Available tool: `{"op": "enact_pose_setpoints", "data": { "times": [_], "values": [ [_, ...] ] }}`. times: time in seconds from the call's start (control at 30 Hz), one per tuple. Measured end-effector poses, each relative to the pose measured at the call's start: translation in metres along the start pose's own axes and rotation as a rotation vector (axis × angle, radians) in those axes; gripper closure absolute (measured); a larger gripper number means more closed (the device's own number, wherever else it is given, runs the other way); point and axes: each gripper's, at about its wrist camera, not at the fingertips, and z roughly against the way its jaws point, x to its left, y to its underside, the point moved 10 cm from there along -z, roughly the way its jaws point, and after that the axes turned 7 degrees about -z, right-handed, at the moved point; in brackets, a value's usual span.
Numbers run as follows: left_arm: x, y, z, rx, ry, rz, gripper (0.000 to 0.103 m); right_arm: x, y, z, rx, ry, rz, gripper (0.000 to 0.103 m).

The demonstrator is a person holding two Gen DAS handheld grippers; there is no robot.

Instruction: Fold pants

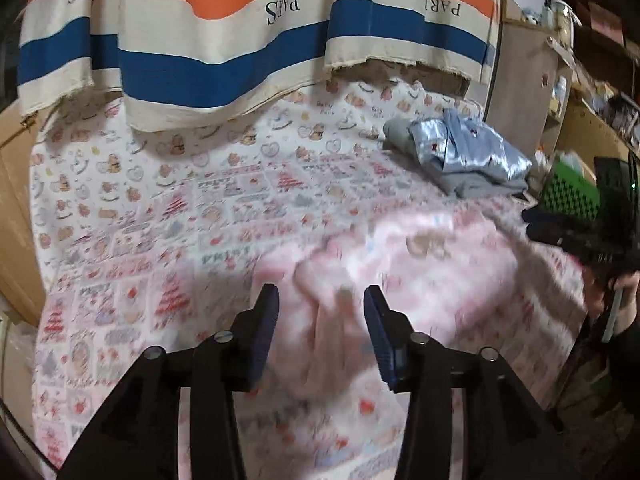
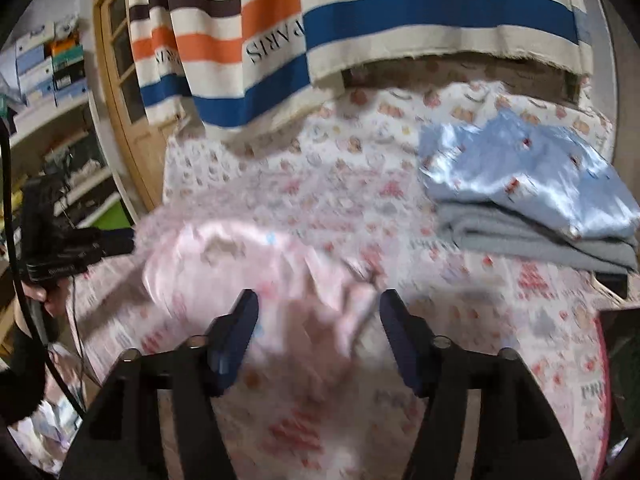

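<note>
**Pink pants lying on a patterned bed, a gripper open on either side**

A bed (image 1: 168, 208) fills most of both views, covered with a white and pink sheet printed with bears, hearts and small trees. Behind it hangs a large striped cloth (image 1: 224, 36) in cream, orange and blue bands, with the word "PARIS" printed on it upside down; its lower edge drapes onto the far side of the bed.

On the near part of the bed lie the pink pants (image 1: 400, 264), a pale, shiny garment with a faint print. They are rumpled and blurred, so their exact outline cannot be made out. They spread from between the left fingers across to the right-hand edge of the bed.

At the far right corner of the bed sits a stack of folded clothes (image 2: 536, 200): a glossy light blue piece on top of a grey one, well apart from the pants.

The left hand-held gripper (image 1: 320, 300) hovers low over the pants with its two dark blue fingers spread wide, fabric showing in the gap between them. The right hand-held gripper (image 2: 318, 304) is likewise spread open, with a bunched part of the pants between its fingers. Whether either one touches the cloth cannot be told.

Shelves (image 2: 52, 80) with boxes stand off to the side of the bed.
</note>
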Motion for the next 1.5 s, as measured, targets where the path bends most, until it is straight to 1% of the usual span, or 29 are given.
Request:
{"op": "enact_pose_setpoints", "data": {
  "times": [0.07, 0.13, 0.2, 0.27, 0.3, 0.33, 0.37, 0.4, 0.43, 0.47, 0.53, 0.63, 0.7, 0.77, 0.83, 0.9, 0.97, 1.07, 1.13, 1.17, 1.23, 1.27, 1.3, 1.33, 1.37, 1.4, 1.43, 1.47, 1.5],
  "values": [
    [0.007, -0.007, -0.017, 0.026, -0.003, 0.032, 0.06, 0.002, -0.003, -0.016, 0.042, -0.005, -0.039, 0.04],
    [0.015, -0.009, -0.031, 0.051, 0.011, 0.081, 0.06, 0.004, -0.002, -0.036, 0.099, -0.044, -0.091, 0.05],
    [0.021, -0.008, -0.043, 0.07, 0.043, 0.126, 0.06, 0.001, -0.001, -0.05, 0.133, -0.054, -0.124, 0.056],
    [0.025, -0.007, -0.052, 0.083, 0.071, 0.155, 0.061, -0.004, -0.001, -0.062, 0.142, -0.056, -0.145, 0.076],
    [0.025, -0.006, -0.055, 0.09, 0.084, 0.162, 0.062, -0.006, -0.001, -0.064, 0.14, -0.057, -0.146, 0.094],
    [0.024, -0.006, -0.058, 0.096, 0.1, 0.168, 0.063, -0.008, -0.003, -0.064, 0.122, -0.053, -0.151, 0.099],
    [0.023, -0.005, -0.059, 0.096, 0.114, 0.172, 0.07, -0.011, -0.006, -0.063, 0.098, -0.043, -0.153, 0.099],
    [0.02, -0.005, -0.059, 0.095, 0.132, 0.17, 0.091, -0.013, -0.01, -0.06, 0.074, -0.028, -0.145, 0.1],
    [0.018, -0.004, -0.06, 0.097, 0.139, 0.161, 0.101, -0.016, -0.013, -0.056, 0.055, -0.006, -0.133, 0.1],
    [0.017, -0.006, -0.058, 0.09, 0.132, 0.152, 0.1, -0.018, -0.015, -0.054, 0.044, 0.011, -0.122, 0.1],
    [0.019, -0.01, -0.052, 0.06, 0.084, 0.131, 0.1, -0.022, -0.017, -0.05, 0.038, 0.043, -0.108, 0.1],
    [0.025, -0.015, -0.049, 0.05, 0.049, 0.11, 0.1, -0.035, -0.012, -0.051, 0.056, 0.096, -0.099, 0.1],
    [0.03, -0.014, -0.052, 0.063, 0.027, 0.111, 0.1, -0.04, -0.005, -0.055, 0.083, 0.088, -0.115, 0.1],
    [0.036, -0.01, -0.055, 0.078, -0.025, 0.096, 0.099, -0.045, 0.002, -0.056, 0.095, 0.091, -0.115, 0.1],
    [0.037, -0.004, -0.057, 0.089, -0.033, 0.08, 0.096, -0.044, 0.004, -0.051, 0.078, 0.072, -0.12, 0.1],
    [0.036, -0.001, -0.052, 0.08, -0.025, 0.093, 0.093, -0.043, 0.0, -0.044, 0.045, 0.054, -0.133, 0.1],
    [0.034, 0.002, -0.044, 0.067, -0.019, 0.1, 0.084, -0.04, -0.007, -0.037, 0.014, 0.029, -0.145, 0.1],
    [0.023, 0.006, -0.028, 0.051, 0.004, 0.089, 0.08, -0.028, -0.014, -0.028, -0.01, -0.014, -0.137, 0.1],
    [0.01, 0.013, -0.02, 0.056, 0.044, 0.082, 0.07, -0.015, -0.011, -0.027, 0.012, -0.031, -0.108, 0.099],
    [0.004, 0.016, -0.018, 0.061, 0.056, 0.08, 0.061, -0.008, -0.008, -0.028, 0.028, -0.033, -0.088, 0.099],
    [-0.006, 0.026, -0.016, 0.077, 0.072, 0.068, 0.059, 0.001, 0.001, -0.03, 0.049, -0.021, -0.058, 0.09],
    [-0.009, 0.031, -0.016, 0.089, 0.073, 0.06, 0.059, 0.002, 0.006, -0.031, 0.055, -0.014, -0.051, 0.074],
    [-0.011, 0.036, -0.016, 0.102, 0.069, 0.054, 0.059, 0.003, 0.01, -0.031, 0.057, -0.008, -0.05, 0.051],
    [-0.011, 0.04, -0.016, 0.108, 0.067, 0.055, 0.059, 0.001, 0.013, -0.03, 0.052, 0.001, -0.056, 0.041],
    [-0.012, 0.044, -0.017, 0.115, 0.071, 0.057, 0.06, -0.001, 0.017, -0.03, 0.047, 0.007, -0.066, 0.041],
    [-0.012, 0.047, -0.018, 0.12, 0.078, 0.059, 0.07, -0.003, 0.021, -0.03, 0.056, 0.006, -0.073, 0.041],
    [-0.012, 0.05, -0.019, 0.123, 0.085, 0.059, 0.082, -0.004, 0.024, -0.032, 0.067, 0.0, -0.076, 0.043],
    [-0.012, 0.054, -0.021, 0.133, 0.084, 0.056, 0.098, -0.005, 0.028, -0.034, 0.082, -0.01, -0.079, 0.049],
    [-0.012, 0.055, -0.02, 0.133, 0.078, 0.05, 0.099, -0.004, 0.033, -0.037, 0.103, -0.025, -0.084, 0.074]
  ]
}}
